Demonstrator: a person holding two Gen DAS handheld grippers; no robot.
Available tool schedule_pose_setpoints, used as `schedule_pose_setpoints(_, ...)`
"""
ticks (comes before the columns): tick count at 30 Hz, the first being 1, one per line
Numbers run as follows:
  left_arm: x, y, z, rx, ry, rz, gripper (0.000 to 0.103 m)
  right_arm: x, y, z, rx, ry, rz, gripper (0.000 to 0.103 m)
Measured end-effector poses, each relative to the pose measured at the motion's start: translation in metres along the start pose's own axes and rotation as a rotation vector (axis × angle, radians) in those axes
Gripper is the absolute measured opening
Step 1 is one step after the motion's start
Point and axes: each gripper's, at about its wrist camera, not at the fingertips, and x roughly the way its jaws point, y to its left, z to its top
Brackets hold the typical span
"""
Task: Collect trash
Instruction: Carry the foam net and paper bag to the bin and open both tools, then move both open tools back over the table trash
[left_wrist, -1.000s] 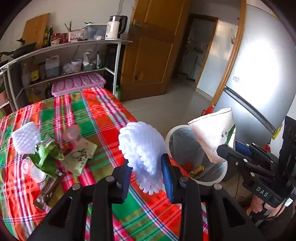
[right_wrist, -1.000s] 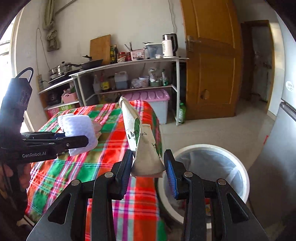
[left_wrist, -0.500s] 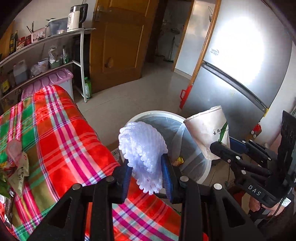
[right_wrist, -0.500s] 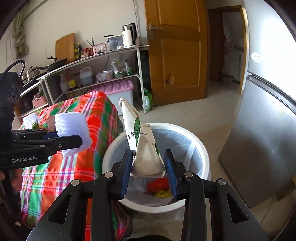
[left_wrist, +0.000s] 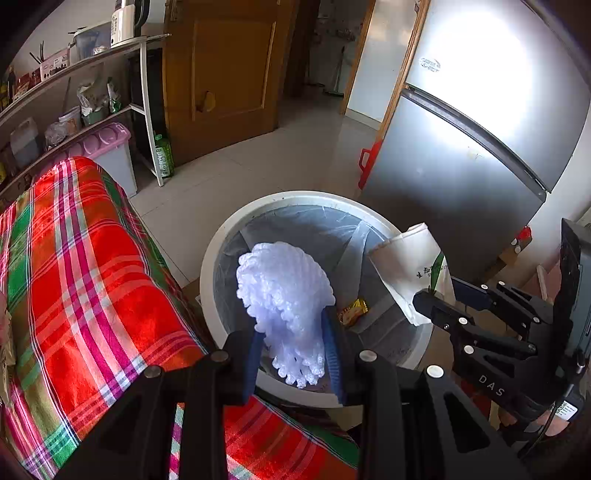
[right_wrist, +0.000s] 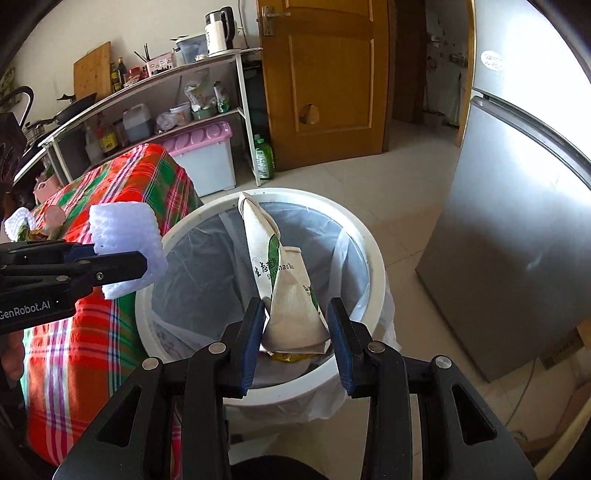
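Observation:
My left gripper (left_wrist: 291, 332) is shut on a white foam fruit net (left_wrist: 284, 291) and holds it over the near rim of the white trash bin (left_wrist: 210, 266). My right gripper (right_wrist: 295, 325) is shut on a beige paper packet with green print (right_wrist: 284, 288), held over the bin (right_wrist: 373, 258). The packet also shows in the left wrist view (left_wrist: 410, 269), and the foam net in the right wrist view (right_wrist: 125, 236). The bin has a clear liner and some wrappers (left_wrist: 354, 308) at the bottom.
The table with a red and green plaid cloth (left_wrist: 74, 280) stands left of the bin, with more trash (right_wrist: 33, 225) on it. A silver fridge (left_wrist: 480, 122) is to the right. A shelf rack (right_wrist: 155, 92) and a pink-lidded box (right_wrist: 203, 155) stand behind.
Both grippers have swung from over the table to above the bin, carrying the foam net and the packet. Both stay shut on their loads.

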Motion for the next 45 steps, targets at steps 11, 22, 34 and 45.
schedule_pose_setpoints(11, 0.008, 0.004, -0.001, -0.016, 0.024, 0.016, 0.059, 0.012, -0.007, 0.001, 0.01, 0.029, -0.035, 0.042)
schedule_pose_setpoints(22, -0.01, 0.011, -0.006, -0.031, -0.002, 0.029, 0.065, 0.0, 0.002, 0.002, 0.008, 0.003, -0.036, 0.049)
schedule_pose_setpoints(34, -0.075, 0.061, -0.036, -0.122, -0.105, 0.13, 0.075, -0.031, 0.048, 0.012, -0.034, -0.092, 0.035, 0.052)
schedule_pose_setpoints(45, -0.14, 0.144, -0.08, -0.276, -0.181, 0.305, 0.083, -0.035, 0.113, 0.027, -0.088, -0.133, 0.156, 0.06)
